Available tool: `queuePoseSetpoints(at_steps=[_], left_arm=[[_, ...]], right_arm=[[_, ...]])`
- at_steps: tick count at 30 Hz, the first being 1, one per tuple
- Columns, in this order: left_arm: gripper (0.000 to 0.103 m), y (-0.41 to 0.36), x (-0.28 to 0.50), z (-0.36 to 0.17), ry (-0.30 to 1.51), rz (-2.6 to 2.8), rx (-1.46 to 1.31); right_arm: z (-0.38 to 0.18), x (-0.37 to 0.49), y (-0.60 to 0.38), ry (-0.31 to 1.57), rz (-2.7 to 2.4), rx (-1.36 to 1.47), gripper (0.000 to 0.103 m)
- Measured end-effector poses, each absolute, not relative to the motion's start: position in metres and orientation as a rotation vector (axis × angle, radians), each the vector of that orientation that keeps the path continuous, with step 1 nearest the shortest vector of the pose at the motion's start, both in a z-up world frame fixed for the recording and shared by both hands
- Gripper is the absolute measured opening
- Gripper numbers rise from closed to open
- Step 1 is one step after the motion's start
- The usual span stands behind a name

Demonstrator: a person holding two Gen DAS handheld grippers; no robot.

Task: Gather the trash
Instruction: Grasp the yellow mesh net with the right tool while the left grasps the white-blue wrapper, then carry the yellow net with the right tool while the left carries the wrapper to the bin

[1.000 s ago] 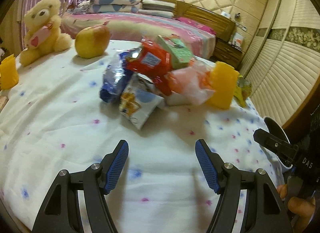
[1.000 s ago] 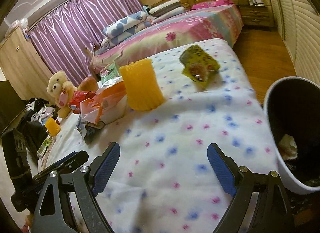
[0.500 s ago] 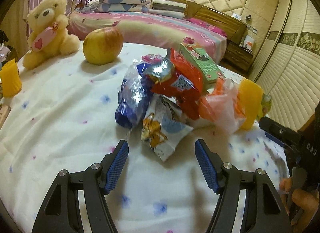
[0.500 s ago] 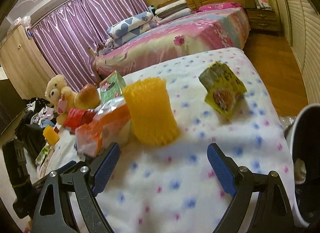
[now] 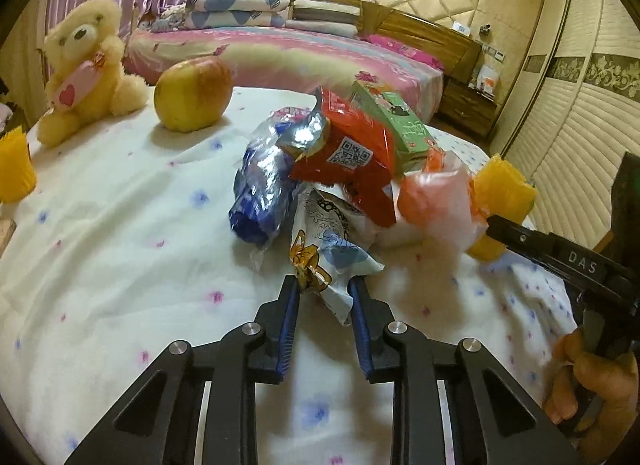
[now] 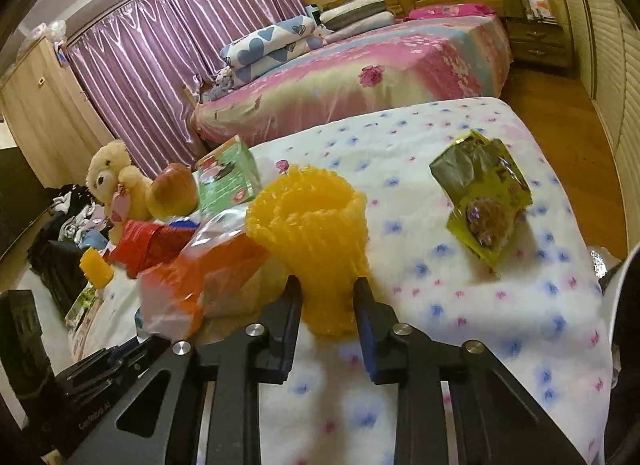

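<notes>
**Both grippers closed on trash items on the covered table**

The left gripper [image 5: 323, 285] has just been closing, and its blue pads now press on the lower end of a white cartoon-print snack bag [image 5: 328, 253]. This bag lies at the near side of a trash pile on the flower-dotted white tablecloth [image 5: 120, 233]. The pile also contains a blue foil wrapper [image 5: 260, 189], a red snack packet [image 5: 352, 157], a green carton [image 5: 394, 117] and an orange-and-clear plastic bag [image 5: 436, 197].

The right gripper [image 6: 327, 289] has likewise just been closing. Its jaws now pinch the base of a yellow foam fruit net [image 6: 316, 241], which stands upright just beside the pile, toward the right edge of the table. A person's hand [image 5: 592, 385] holds this gripper's handle.

A yellow-green snack packet [image 6: 484, 201] lies apart from the pile, near the right edge. An apple [image 5: 192, 93] and a teddy bear [image 5: 84, 65] sit at the far left corner. A second yellow foam net [image 5: 14, 165] stands at the left edge.
</notes>
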State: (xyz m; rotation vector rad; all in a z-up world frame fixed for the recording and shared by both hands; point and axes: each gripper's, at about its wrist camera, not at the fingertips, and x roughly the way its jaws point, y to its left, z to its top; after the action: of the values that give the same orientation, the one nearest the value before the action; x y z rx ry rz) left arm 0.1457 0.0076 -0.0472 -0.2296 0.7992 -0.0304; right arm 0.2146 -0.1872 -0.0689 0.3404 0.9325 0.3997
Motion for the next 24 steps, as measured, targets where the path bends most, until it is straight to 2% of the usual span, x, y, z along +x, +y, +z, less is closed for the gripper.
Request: queuePoseSetpoints(at_steps=[9,24], left_arm=[[0.023,0.011,0.113,-0.045,0.807,-0.081,-0.259],[0.023,-0.054,0.106,-0.03,0.801,-0.268,-0.164]], right_arm=[[-0.057,0.176,-0.208,0.908,0.39,0.362,0.026],[-0.039,0.121,-0.262,0.859,0.289,0.389,0.026]])
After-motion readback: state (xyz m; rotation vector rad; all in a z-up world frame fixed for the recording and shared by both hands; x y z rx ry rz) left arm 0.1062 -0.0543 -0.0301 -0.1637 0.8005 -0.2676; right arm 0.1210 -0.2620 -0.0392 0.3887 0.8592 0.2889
